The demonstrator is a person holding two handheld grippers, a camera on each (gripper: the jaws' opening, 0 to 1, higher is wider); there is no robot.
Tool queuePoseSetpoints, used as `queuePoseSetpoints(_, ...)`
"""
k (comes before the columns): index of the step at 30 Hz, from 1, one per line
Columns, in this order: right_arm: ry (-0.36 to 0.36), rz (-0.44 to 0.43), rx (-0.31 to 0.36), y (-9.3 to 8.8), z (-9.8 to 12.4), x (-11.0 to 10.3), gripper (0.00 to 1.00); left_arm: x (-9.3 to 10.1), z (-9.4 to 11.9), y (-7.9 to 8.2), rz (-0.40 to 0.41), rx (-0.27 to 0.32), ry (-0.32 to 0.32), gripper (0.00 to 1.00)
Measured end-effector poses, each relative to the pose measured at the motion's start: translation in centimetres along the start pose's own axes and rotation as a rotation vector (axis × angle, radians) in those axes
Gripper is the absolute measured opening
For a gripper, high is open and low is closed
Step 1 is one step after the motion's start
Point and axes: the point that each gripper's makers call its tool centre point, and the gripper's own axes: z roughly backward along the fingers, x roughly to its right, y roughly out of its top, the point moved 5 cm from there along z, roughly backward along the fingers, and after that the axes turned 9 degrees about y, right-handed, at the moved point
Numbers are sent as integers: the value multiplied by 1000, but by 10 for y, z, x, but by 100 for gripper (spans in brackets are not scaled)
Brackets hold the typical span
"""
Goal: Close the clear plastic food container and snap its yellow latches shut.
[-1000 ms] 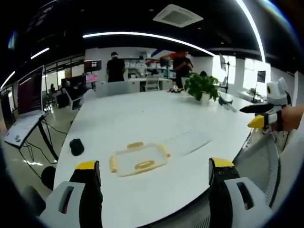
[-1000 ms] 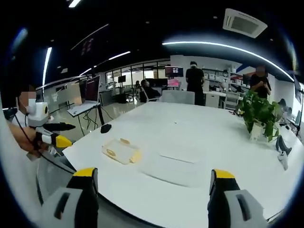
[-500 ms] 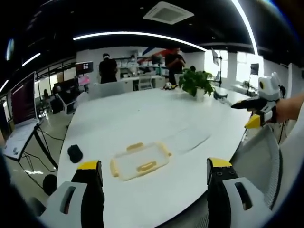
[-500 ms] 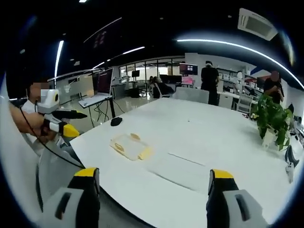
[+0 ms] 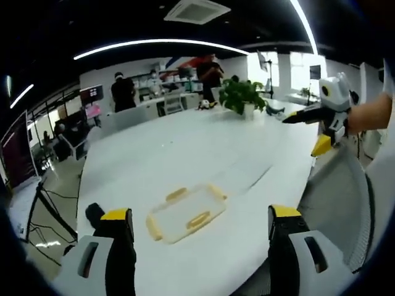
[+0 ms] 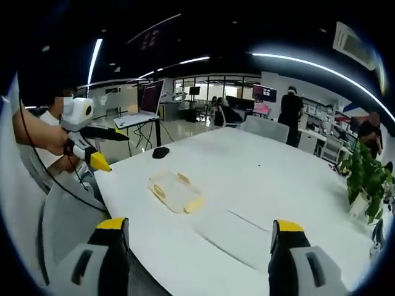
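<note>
In the left gripper view the left gripper has its jaws spread wide with nothing between them. The right gripper is likewise parted and empty in its own view. Each appears in the other's view, raised in a hand, its black, yellow-tipped jaws apart.

Your white bench carries the container at lower centre, a potted plant far up, a black mouse.

Clear glossy plastic container with yellow plastic latches on smooth white table.
</note>
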Motion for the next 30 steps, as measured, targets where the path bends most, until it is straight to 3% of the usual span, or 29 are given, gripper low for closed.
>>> queuePoseSetpoints(11, 106, 70, -62, 7, -29, 0, 95, -14, -22, 8, -162, -19, -118, 89)
queuePoseSetpoints(15, 159, 136, -92, 12, -40, 0, 87, -23, -28, 13, -195, -11, -155, 84)
queuePoseSetpoints(17, 161, 147, -99, 16, -48, 2, 91, -26, -31, 14, -201, -16, -174, 84)
queuePoseSetpoints(26, 231, 219, -139, 24, -76, 14, 87, -26, -48, 5, -350, -79, -307, 81)
queuePoseSetpoints(30, 263, 272, -173, 24, -87, 18, 84, -29, -55, 4, -364, -91, -341, 80)
